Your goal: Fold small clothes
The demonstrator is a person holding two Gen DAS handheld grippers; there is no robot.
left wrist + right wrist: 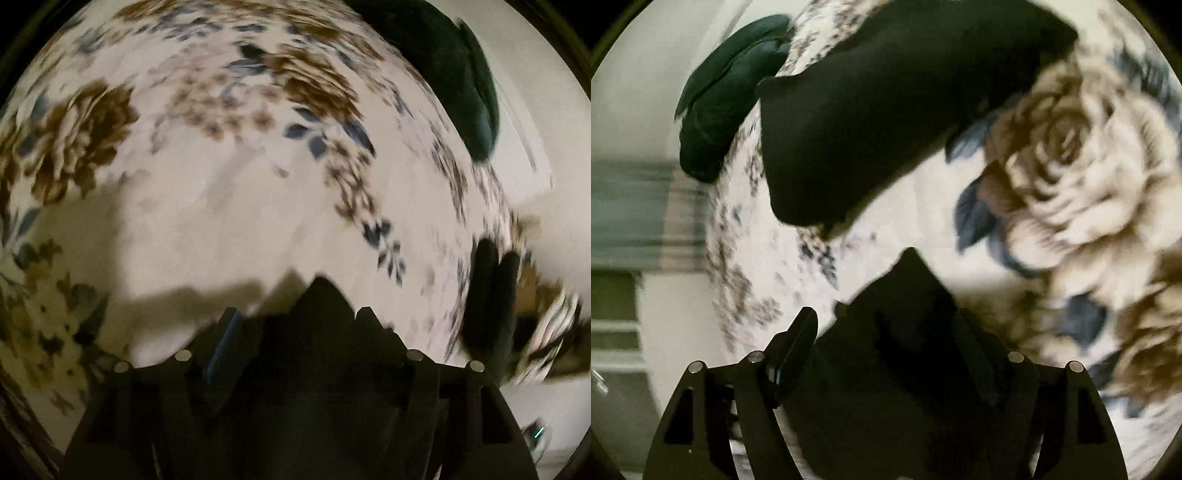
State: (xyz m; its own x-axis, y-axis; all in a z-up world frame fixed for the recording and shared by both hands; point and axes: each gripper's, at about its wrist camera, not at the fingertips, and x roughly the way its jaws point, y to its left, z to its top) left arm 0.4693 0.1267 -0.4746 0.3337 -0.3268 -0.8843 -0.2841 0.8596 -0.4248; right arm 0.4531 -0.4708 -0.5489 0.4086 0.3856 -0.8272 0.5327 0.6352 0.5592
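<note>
A black garment point(886, 110) lies on the floral sheet point(1089, 166) in the right wrist view, upper middle. My right gripper point(912, 266) is shut on black cloth that fills the space between its fingers, below that garment. My left gripper point(321, 291) is shut on dark cloth too; its fingers meet in a point over the floral sheet point(221, 203). A dark green folded garment point(461, 74) lies at the upper right in the left wrist view and at the upper left in the right wrist view point(727, 103). The other gripper's black fingers point(491, 295) show at the right, blurred.
The sheet's edge curves down the right side in the left wrist view, with a pale floor point(535, 129) beyond. In the right wrist view a pale floor and striped furniture point(635, 206) lie to the left. Both views are motion-blurred.
</note>
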